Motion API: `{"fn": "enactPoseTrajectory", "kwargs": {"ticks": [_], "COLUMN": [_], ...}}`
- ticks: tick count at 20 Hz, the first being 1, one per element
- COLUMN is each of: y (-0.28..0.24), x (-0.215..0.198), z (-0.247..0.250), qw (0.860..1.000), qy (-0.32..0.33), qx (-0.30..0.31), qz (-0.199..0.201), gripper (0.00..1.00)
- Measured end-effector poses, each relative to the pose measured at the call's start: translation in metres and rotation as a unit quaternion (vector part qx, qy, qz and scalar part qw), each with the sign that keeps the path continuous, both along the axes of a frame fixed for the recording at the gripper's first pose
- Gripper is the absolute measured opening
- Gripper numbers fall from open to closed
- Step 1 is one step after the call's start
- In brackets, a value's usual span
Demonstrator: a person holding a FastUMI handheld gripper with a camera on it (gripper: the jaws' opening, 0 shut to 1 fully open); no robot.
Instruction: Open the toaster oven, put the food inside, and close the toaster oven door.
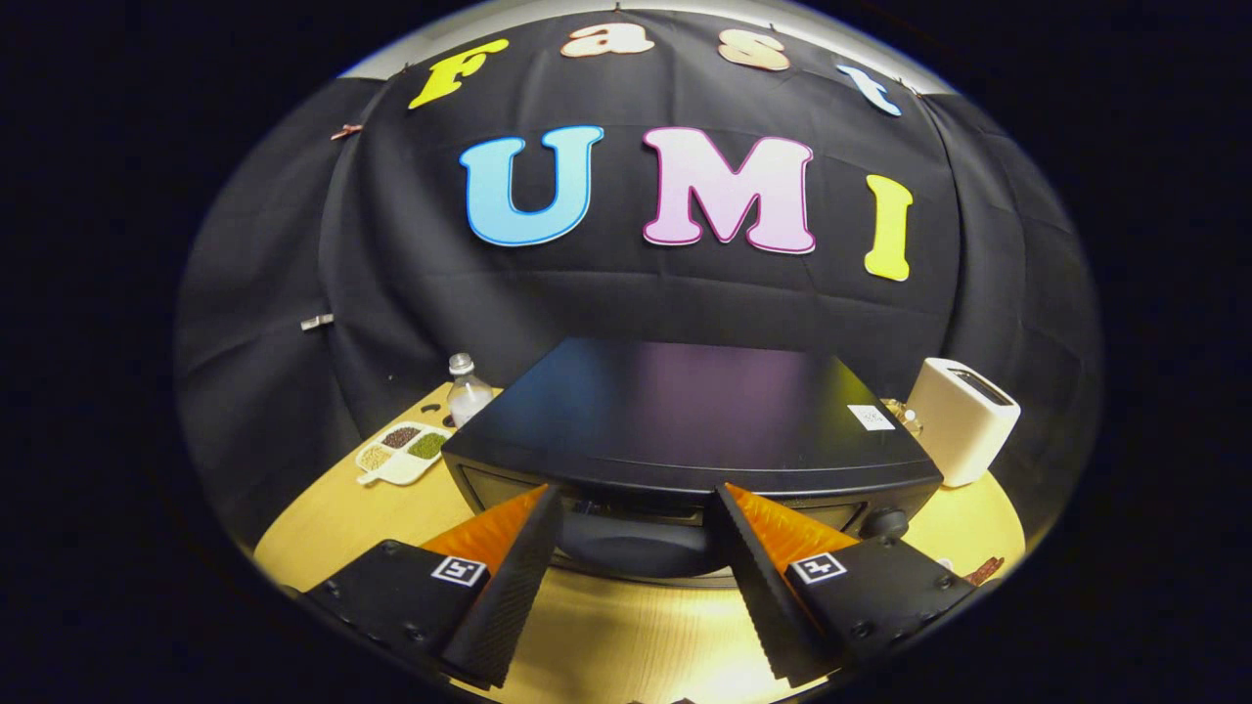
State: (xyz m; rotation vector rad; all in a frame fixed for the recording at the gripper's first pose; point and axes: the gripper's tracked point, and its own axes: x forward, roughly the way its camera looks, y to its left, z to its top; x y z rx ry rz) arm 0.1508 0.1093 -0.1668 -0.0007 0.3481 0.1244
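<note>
— Gripper view: gripper spread wide, pinching nothing, fingertips level with the toaster oven front?
— Yes. Oven dead ahead, door's long top edge crosswise between the fingers. No food spotted near the oven.

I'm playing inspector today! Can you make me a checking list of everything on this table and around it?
Surface: round wooden table, bare in front of the oven.
Job's things: black toaster oven, door shut; food nothing seen.
Clutter: white toaster to its right; clear bottle and white divided dish with small fillings to its left; a small reddish thing at the right table edge.
Grippers: gripper open, fingers either side of the oven's front, not touching.
Cables: nothing seen.
Surroundings: black cloth wall.
</note>
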Motion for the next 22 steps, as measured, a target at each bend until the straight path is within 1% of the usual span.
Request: {"fn": "enactPoseTrajectory", "kwargs": {"ticks": [4,6,9,14,20,22], "y": [0.0,0.0,0.001,0.001,0.003,0.002], "x": [0.001,0.0,-0.005,-0.033,-0.068,-0.075], "z": [0.002,0.002,-0.001,-0.009,-0.028,-0.036], "qw": [1.0,1.0,1.0,1.0,0.999,0.999], "qy": [-0.001,-0.011,-0.014,-0.008,0.007,0.018], "qx": [0.001,-0.001,-0.005,-0.011,-0.043,-0.035], "qz": [-0.013,-0.018,-0.012,-0.004,0.024,0.026], "gripper": [0.97,0.97,0.97,0.97,0.97,0.97]}}
